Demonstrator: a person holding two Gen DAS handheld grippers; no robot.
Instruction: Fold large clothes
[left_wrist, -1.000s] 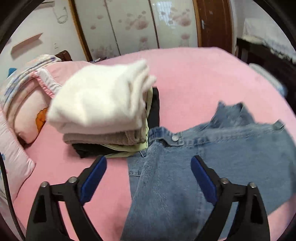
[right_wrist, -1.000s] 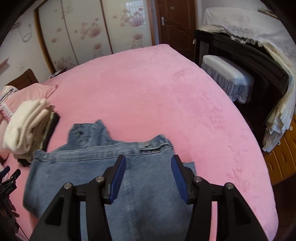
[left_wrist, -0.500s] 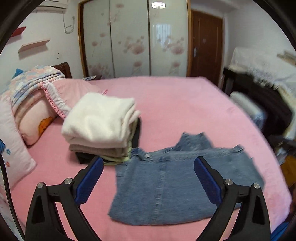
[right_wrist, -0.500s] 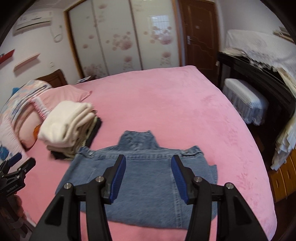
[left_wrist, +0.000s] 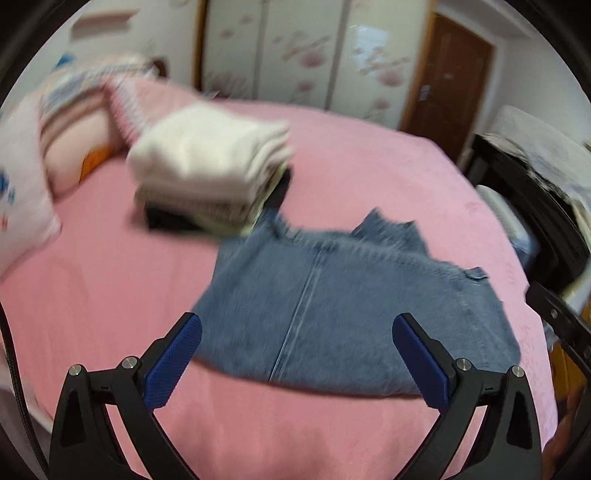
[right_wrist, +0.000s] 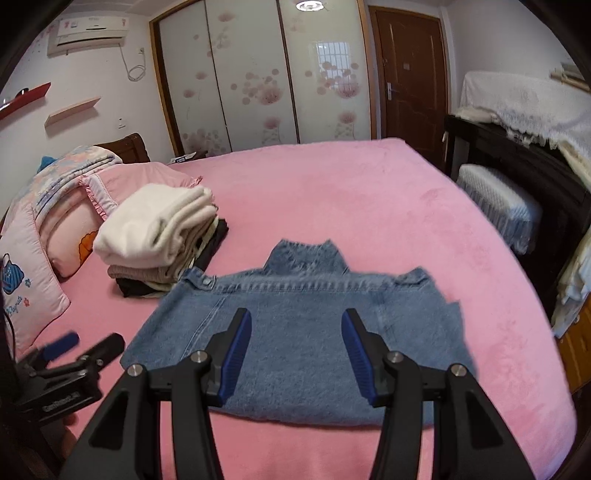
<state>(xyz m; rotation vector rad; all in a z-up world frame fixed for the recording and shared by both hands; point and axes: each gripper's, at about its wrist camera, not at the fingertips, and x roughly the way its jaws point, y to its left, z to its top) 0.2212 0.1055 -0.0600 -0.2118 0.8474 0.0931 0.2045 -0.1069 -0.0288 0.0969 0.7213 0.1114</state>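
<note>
A folded denim jacket (right_wrist: 299, 332) lies flat on the pink bed (right_wrist: 369, 206), in the middle of the right wrist view. Its collar points to the top of the frame. In the left wrist view, which is blurry, the jacket sits in the middle and lower right.

The right gripper (right_wrist: 296, 354) is at the bottom of its view, above the jacket. Its blue pads (right_wrist: 236, 354) stand part way apart, with nothing pinched between them. It holds nothing.

The left gripper (left_wrist: 297, 360) is at the bottom of its own view. Its jaws are opening wide, and nothing is caught between them. It also shows in the lower left corner of the right wrist view, off to the side of the jacket and apart from it.

A stack of folded clothes (right_wrist: 159, 240) sits at the jacket's upper left corner, with a thick cream one on top. I cannot tell if they touch. Pillows (right_wrist: 55, 229) lie at the left edge. Sliding closet doors (right_wrist: 251, 74) with pink flowers and a brown door (right_wrist: 410, 74) stand at the top.
</note>
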